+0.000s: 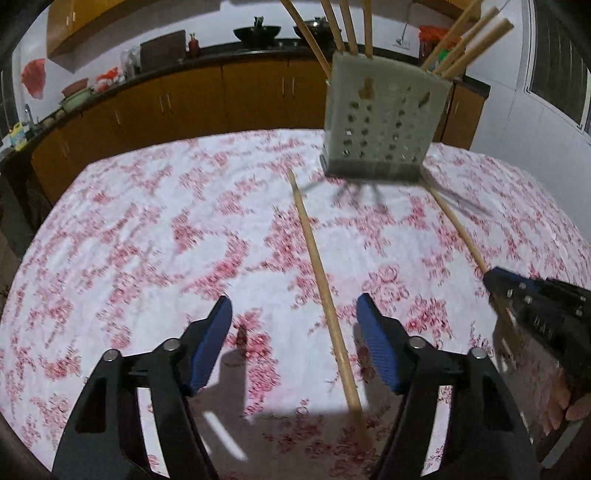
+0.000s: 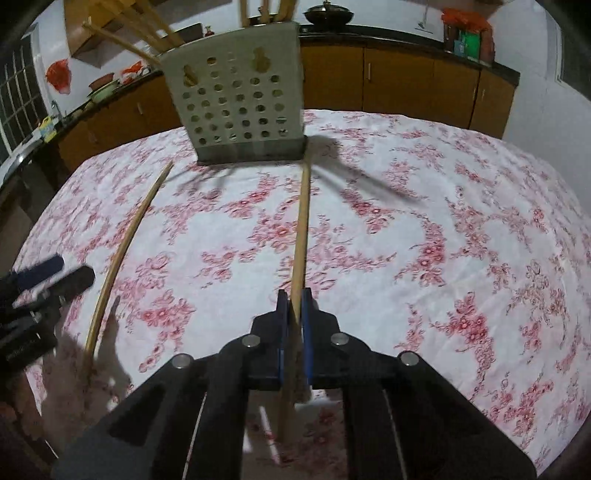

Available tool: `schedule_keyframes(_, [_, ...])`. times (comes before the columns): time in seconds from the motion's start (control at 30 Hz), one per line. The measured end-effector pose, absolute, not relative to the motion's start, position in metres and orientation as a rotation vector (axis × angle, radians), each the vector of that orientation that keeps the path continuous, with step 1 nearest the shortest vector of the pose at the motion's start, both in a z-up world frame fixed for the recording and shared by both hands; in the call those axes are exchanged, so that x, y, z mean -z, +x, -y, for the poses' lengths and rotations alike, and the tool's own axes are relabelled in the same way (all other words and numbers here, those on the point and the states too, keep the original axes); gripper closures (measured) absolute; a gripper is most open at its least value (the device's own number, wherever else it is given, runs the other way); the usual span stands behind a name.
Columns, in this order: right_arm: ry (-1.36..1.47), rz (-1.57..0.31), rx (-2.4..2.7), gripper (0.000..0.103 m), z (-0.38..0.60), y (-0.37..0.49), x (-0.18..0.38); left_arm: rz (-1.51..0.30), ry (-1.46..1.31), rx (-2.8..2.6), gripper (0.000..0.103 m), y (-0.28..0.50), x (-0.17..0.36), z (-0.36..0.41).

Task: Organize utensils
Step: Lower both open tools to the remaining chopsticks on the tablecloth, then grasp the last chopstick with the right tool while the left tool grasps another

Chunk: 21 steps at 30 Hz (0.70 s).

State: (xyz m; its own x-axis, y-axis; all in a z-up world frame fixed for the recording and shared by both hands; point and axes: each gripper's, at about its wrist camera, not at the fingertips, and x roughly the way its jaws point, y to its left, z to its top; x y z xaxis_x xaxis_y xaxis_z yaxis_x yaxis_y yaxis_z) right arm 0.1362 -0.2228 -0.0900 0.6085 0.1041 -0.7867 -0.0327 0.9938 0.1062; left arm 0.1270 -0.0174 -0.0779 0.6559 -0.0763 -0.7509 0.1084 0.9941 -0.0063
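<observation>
Wooden cabinets [image 2: 402, 74] under a dark countertop run along the back of the kitchen, with dark woks [image 1: 257, 33] sitting on top. Nearer the cameras, the table [image 2: 461, 206] wears a white cloth printed with red flowers. Toward its far side stands a pale perforated utensil holder [image 2: 240, 110], upright, with several wooden chopsticks [image 1: 349, 26] sticking out of its top and fanning to both sides.

2 more chopsticks lie on the cloth in front of the holder, well apart from each other, each pointing roughly toward it. The right chopstick [image 2: 300, 236] runs straight back from the right gripper [image 2: 294, 306], whose blue pads are closed tight on its near part; the far tip reaches almost to the holder's base. In the left wrist view this same gripper shows at the right edge, clamped on its stick.

The left chopstick [image 1: 321, 280] lies on the cloth, passing between the fingers of the left gripper [image 1: 294, 314]. Those fingers stand apart, about half spread, with a clear gap on each side of the stick, so nothing is held. The stick sits nearer the right-hand finger [image 1: 373, 332] than the other. Fingertips of a hand [image 1: 569, 406] show at the right edge, behind the right gripper.
</observation>
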Motion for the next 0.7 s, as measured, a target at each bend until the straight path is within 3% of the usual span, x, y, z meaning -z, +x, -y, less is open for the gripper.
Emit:
schedule_keyframes(0.4, [0.123, -0.913, -0.026, 0.095, 0.245, 0.140, 0.091, -0.895, 0.048, 0.120, 0.061, 0.124, 0.091, 0.029])
schedule_keyframes(0.7, [0.111, -0.913, -0.025, 0.094, 0.243, 0.140, 0.090, -0.887, 0.054, 0.094, 0.084, 0.123, 0.091, 0.027])
